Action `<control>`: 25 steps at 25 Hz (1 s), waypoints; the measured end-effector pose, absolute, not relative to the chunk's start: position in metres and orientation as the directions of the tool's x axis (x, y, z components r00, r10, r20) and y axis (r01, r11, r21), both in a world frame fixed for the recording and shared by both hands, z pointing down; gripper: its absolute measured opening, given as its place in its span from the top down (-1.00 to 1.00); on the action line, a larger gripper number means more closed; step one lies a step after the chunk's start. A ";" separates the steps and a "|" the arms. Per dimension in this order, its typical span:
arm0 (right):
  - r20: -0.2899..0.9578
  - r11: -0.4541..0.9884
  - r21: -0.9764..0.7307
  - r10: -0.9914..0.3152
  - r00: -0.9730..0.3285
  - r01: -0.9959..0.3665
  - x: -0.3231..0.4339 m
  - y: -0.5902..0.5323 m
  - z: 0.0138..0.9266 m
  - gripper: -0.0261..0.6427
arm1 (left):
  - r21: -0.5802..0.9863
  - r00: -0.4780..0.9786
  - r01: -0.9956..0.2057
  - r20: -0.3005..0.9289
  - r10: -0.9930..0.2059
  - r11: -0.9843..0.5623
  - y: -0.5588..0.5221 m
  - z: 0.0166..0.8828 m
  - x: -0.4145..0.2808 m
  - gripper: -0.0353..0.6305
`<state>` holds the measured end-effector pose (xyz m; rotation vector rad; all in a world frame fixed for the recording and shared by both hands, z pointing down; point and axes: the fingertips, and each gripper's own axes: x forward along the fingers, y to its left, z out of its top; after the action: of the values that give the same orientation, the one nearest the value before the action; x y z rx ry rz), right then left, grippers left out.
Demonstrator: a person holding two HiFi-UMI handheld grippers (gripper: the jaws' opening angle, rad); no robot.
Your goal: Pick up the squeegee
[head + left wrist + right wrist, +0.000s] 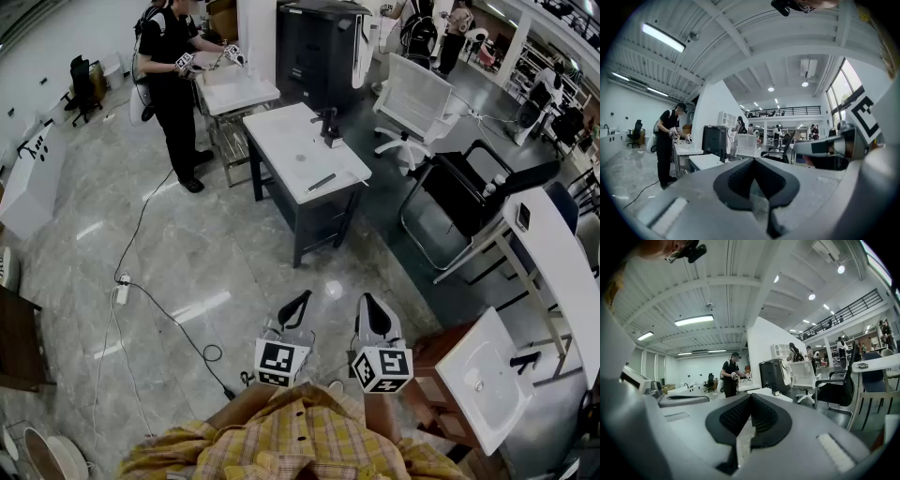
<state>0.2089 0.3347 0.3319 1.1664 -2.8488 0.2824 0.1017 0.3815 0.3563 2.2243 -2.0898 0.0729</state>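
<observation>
Nothing of the pick-up is done yet. The squeegee (321, 182), as far as I can judge the slim dark tool, lies untouched by the worktop's (281, 141) near edge, toward its right corner, well apart from both grippers. The left hand-held gripper (298, 305) and the right hand-held gripper (370, 307) are clenched on nothing. They are held side by side close to the person's body above the floor, pointing roughly level toward that worktop. Approach and grasp are left.
</observation>
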 end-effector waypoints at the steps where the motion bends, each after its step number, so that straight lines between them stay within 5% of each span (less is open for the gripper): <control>1: 0.114 0.697 -0.147 -0.693 -0.712 -0.702 0.204 0.336 0.333 0.94 | 0.030 0.067 -0.997 0.093 -0.993 -0.064 0.383 0.356 0.097 0.89; 25: 0.097 0.675 -0.187 -0.710 -0.697 -0.714 0.106 0.334 0.348 0.93 | 0.064 0.184 -0.982 0.081 -0.979 -0.179 0.367 0.368 0.002 0.89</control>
<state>0.1057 0.3337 0.3478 1.2157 -2.8598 0.3306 0.0024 0.3669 0.3683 2.3376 -1.9438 0.0330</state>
